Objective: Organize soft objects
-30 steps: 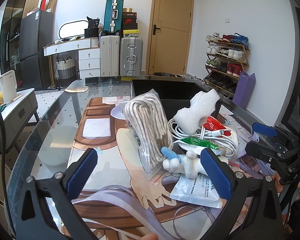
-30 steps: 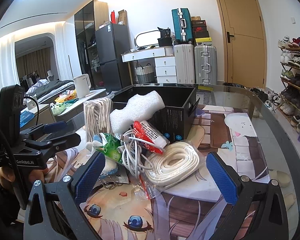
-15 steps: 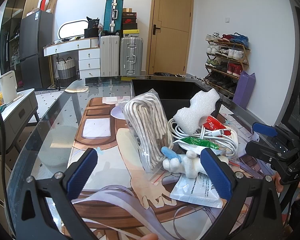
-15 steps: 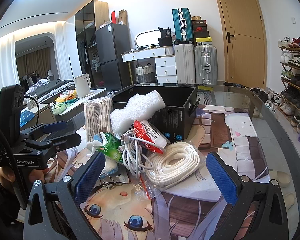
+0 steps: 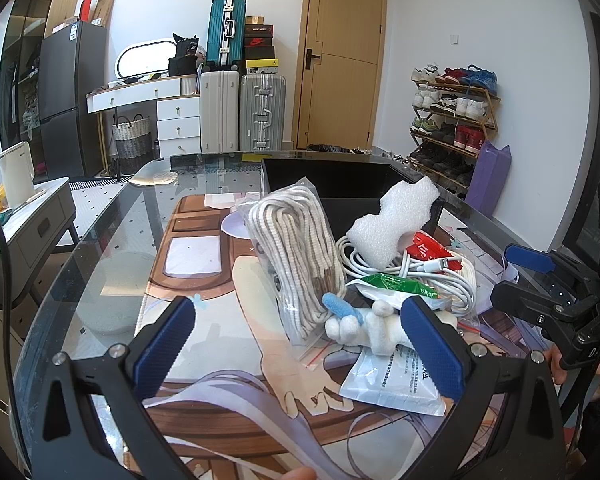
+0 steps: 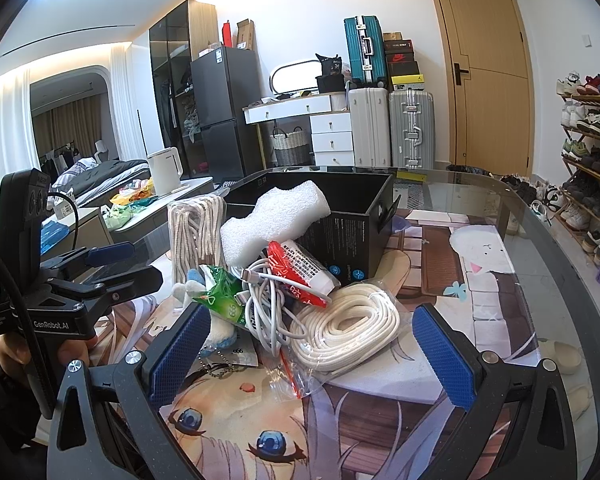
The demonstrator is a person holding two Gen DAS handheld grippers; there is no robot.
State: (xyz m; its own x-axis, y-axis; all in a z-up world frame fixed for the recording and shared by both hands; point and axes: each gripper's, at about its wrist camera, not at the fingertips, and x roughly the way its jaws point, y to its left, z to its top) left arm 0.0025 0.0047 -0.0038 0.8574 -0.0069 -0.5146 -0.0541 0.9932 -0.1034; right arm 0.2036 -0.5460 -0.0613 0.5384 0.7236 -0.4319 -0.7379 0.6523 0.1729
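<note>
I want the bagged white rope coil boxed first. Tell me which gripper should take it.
Right, probably. The right gripper is open, with the white rope coil directly between its fingers and the black box just behind. The left gripper faces the plush toy instead.

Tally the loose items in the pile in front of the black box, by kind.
Rope bundles: 2, bagged beige and white coil
Charging cable: 1
Foam block: 1
Plush toy: 1
Packets and tubes: 3, red-white, green, white
Total: 8

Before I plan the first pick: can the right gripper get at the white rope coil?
Probably yes: the right gripper is open, the white rope coil lies uncovered just ahead between its fingers.
</note>
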